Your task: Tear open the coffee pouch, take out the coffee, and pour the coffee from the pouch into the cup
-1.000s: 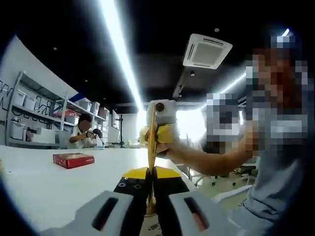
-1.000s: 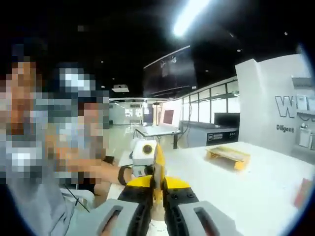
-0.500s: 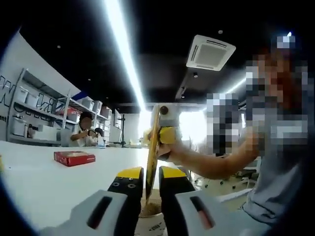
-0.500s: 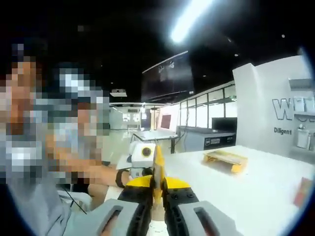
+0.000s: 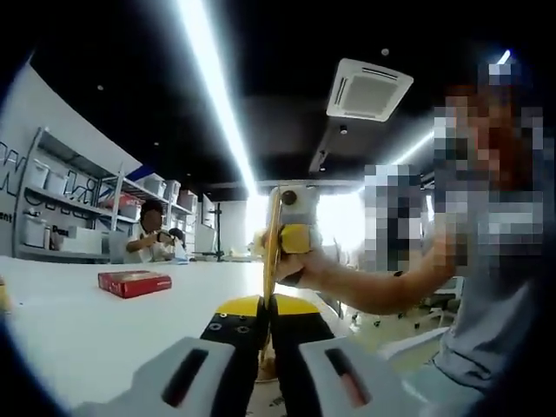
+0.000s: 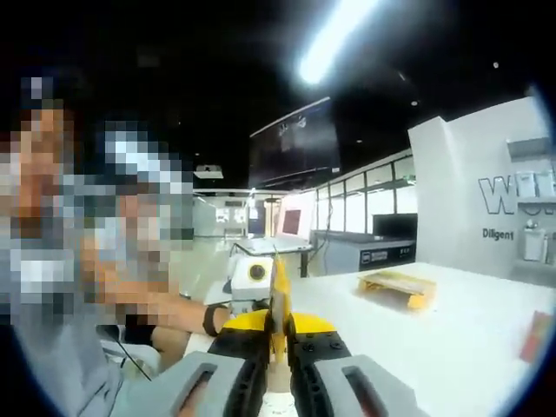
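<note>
Coffee pouch (image 5: 270, 252) held edge-on, upright between both grippers, above the white tabletop (image 5: 78, 330). My left gripper (image 5: 263, 317) has its fingers pinching the pouch's lower edge; right gripper (image 6: 276, 328) fingers pinch it too. Thin, light foil film, I judge: floppy, slick, prone to slipping. Best held close beside the tear line. Red box (image 5: 134, 282) lies well apart.

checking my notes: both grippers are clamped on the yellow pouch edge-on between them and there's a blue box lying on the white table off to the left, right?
Not quite: the box lying on the white table is red, not blue, as the left gripper view shows. The rest holds: the left gripper and the right gripper are both shut on the yellow pouch, seen edge-on between them.
</note>
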